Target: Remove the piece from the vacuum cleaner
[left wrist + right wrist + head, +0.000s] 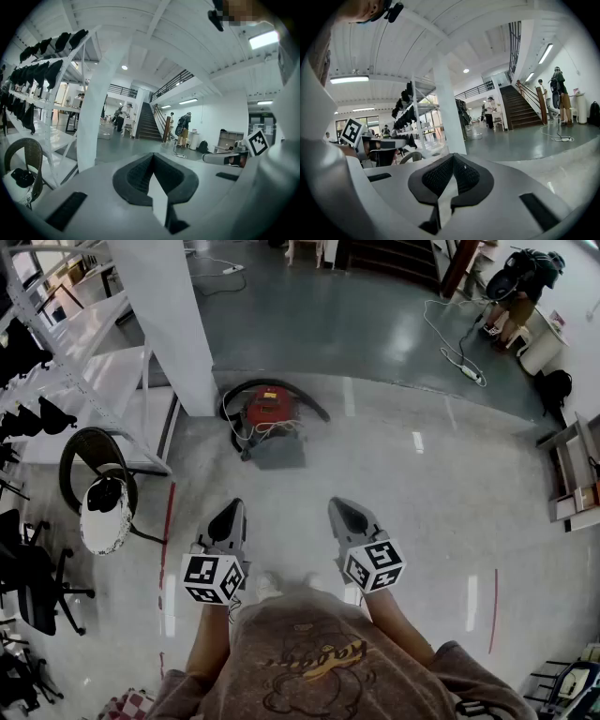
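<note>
A red vacuum cleaner (270, 407) with a black hose (300, 396) curled round it stands on the floor beside a white pillar (167, 320), well ahead of me in the head view. A grey flat piece (277, 452) lies at its near side. My left gripper (228, 513) and right gripper (348, 511) are held side by side near my body, both short of the vacuum and touching nothing. Both are shut and hold nothing; their dark pads meet in the left gripper view (152, 161) and in the right gripper view (452, 164). The vacuum is not visible in either gripper view.
White shelving (89, 352) runs along the left, with a wicker chair (94, 465) holding a white helmet (103, 512). Black office chairs (37, 577) stand at the lower left. A person (520, 287) and a cable with a power strip (464, 362) are at the far right. Red floor lines (167, 531) flank me.
</note>
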